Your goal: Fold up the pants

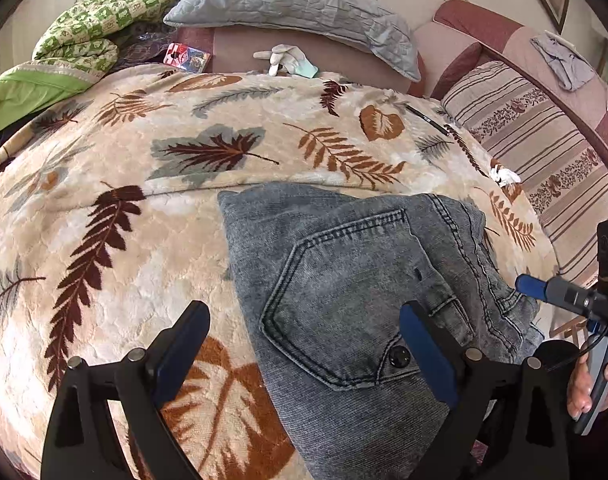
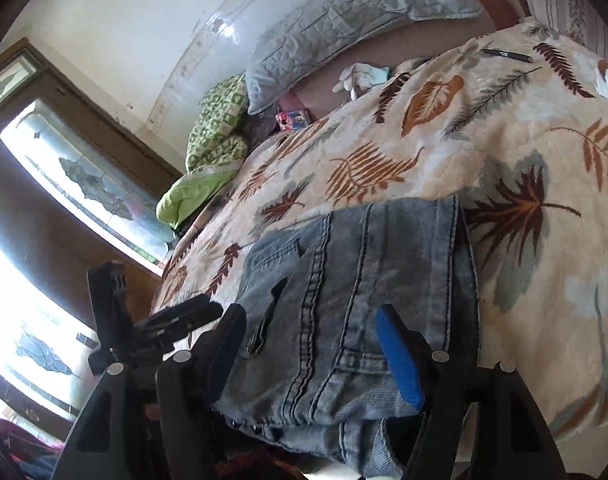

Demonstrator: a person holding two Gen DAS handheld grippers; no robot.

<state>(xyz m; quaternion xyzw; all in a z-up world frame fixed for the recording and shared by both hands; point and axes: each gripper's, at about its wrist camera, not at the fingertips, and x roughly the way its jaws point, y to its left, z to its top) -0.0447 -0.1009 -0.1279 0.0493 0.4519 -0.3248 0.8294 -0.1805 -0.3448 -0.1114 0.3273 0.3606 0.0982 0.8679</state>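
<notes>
On the leaf-patterned blanket (image 1: 152, 216), near the bed's close edge, the pants (image 1: 343, 288) lie folded into a compact, thick rectangle, so the folding looks essentially done, with perhaps only smoothing left; the faded grey-blue denim shows a back pocket uppermost and dark seams; the left gripper (image 1: 304, 352) stands wide and empty; the right gripper (image 2: 315, 356) hangs partly open over the waistband, gripping nothing.
</notes>
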